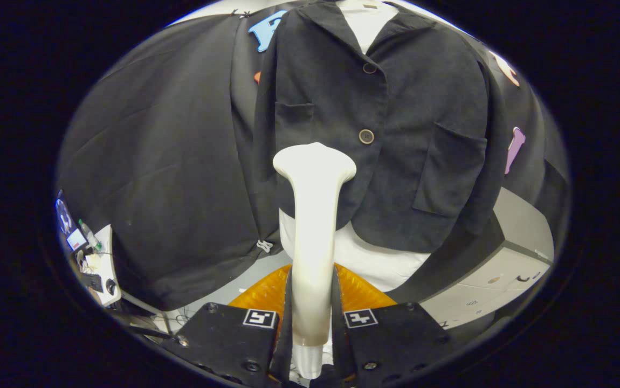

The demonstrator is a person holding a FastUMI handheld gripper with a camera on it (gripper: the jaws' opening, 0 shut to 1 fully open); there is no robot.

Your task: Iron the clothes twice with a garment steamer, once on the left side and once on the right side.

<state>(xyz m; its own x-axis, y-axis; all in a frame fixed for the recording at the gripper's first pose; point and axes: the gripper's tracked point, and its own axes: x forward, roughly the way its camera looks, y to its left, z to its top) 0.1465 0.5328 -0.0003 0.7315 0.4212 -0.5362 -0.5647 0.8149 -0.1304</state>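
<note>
A dark button-up jacket point(407, 108) hangs on a white mannequin torso point(374, 258) straight ahead of me. My gripper point(312, 302) is shut on the cream handle of a garment steamer point(312, 215), which stands upright between the fingers. The steamer's flared head point(314, 161) sits against the jacket's lower left panel, just below the left chest pocket point(295, 121) and left of the lower button point(366, 136).
A white cabinet with drawers point(504, 269) stands to the right behind the jacket. An orange ribbed object point(358, 291) lies just beyond the fingers under the mannequin. At far left is a small white table point(100, 264) with a bottle and gadgets.
</note>
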